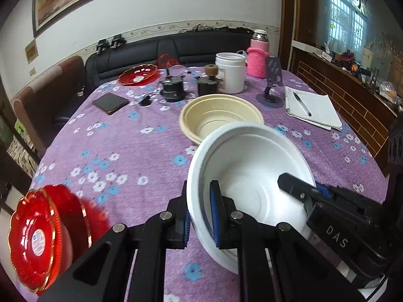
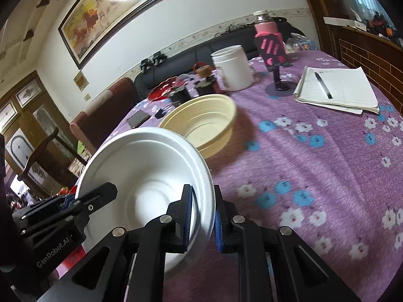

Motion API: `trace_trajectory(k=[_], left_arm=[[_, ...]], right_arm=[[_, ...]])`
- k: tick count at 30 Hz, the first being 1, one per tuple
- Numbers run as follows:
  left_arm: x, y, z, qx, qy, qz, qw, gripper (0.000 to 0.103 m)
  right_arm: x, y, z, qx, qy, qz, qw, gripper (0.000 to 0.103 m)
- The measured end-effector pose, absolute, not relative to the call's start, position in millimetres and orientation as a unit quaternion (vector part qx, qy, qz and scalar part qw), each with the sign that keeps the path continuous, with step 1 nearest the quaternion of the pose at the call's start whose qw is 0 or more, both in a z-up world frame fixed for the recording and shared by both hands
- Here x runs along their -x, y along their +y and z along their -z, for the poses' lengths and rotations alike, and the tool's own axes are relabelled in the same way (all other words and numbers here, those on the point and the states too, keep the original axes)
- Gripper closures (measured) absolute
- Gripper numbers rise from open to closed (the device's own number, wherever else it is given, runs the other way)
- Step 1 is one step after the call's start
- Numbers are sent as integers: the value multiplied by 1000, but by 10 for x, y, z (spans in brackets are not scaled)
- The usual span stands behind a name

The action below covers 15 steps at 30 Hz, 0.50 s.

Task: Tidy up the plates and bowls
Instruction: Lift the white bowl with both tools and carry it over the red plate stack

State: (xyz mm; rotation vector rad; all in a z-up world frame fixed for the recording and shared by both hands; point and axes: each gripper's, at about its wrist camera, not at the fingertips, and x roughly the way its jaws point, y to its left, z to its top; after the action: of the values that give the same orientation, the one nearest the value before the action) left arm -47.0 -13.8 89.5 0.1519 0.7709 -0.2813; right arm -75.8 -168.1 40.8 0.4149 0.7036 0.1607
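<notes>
A white foam bowl (image 1: 252, 166) hangs tilted above the purple flowered tablecloth (image 1: 131, 151), held from two sides. My left gripper (image 1: 200, 216) is shut on its near left rim. My right gripper (image 1: 297, 188) clamps the opposite rim; in the right wrist view this right gripper (image 2: 204, 214) pinches the white bowl (image 2: 146, 166), and the left gripper (image 2: 100, 193) grips its far side. Just behind the white bowl, a cream ribbed bowl (image 1: 221, 118) (image 2: 204, 123) sits on the table. Stacked red plates (image 1: 35, 234) lie at the near left edge, and another red plate (image 1: 138, 75) is at the back.
At the back stand a white jar (image 1: 230, 71), two dark jars (image 1: 173, 90), a pink thermos (image 1: 259, 55) and a phone stand (image 1: 272, 85). A notebook with a pen (image 1: 312, 108) lies at the right, a phone (image 1: 109, 103) at the left. A black sofa is behind the table.
</notes>
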Motion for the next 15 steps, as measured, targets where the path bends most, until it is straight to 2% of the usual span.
trace_trajectory(k=[15], left_arm=[[877, 309, -1027, -27, 375, 147, 915, 90]], right_arm=[[1232, -1334, -728, -177, 329, -84, 924, 87]])
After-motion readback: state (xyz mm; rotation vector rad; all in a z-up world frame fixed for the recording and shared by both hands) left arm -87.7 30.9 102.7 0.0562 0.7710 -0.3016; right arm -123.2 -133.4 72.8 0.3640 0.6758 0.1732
